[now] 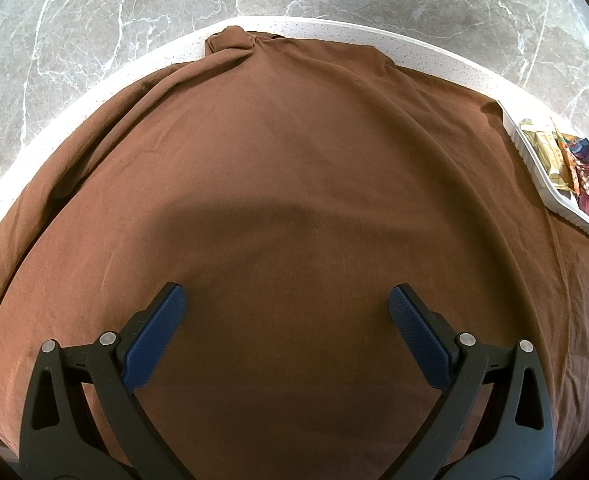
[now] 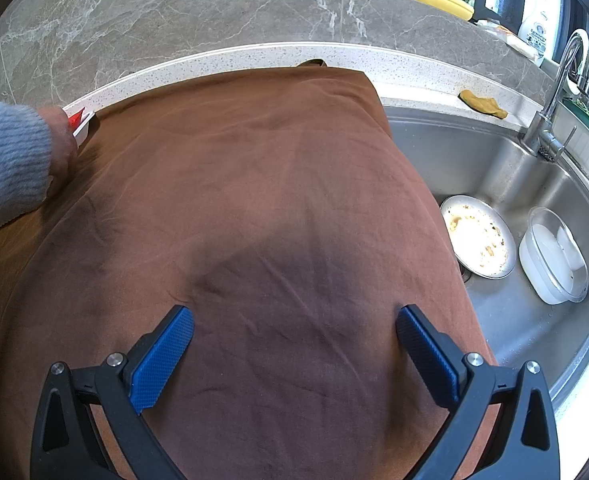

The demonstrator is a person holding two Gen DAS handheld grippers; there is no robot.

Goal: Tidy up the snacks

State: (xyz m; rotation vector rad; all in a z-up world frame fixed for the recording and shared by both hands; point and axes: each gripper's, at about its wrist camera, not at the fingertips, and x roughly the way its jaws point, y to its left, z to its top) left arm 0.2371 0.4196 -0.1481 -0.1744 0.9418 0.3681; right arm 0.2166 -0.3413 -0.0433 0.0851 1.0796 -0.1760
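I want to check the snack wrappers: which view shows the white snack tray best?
Left wrist: the white ribbed plastic tray shows its wall and colourful wrappers. Right wrist shows only a corner beside the grey-sleeved arm.

I've got a brown cloth (image 2: 234, 208) over the counter; at three o'clock, a sink (image 2: 506, 320) holding a dirty plate (image 2: 478, 238) beside a clear container (image 2: 554, 258); faucet (image 2: 562, 76) at two.

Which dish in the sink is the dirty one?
The flat round plate, lying against the brown cloth. It has yellowish food smears across it. The clear tub to its right only holds cloudy white liquid.
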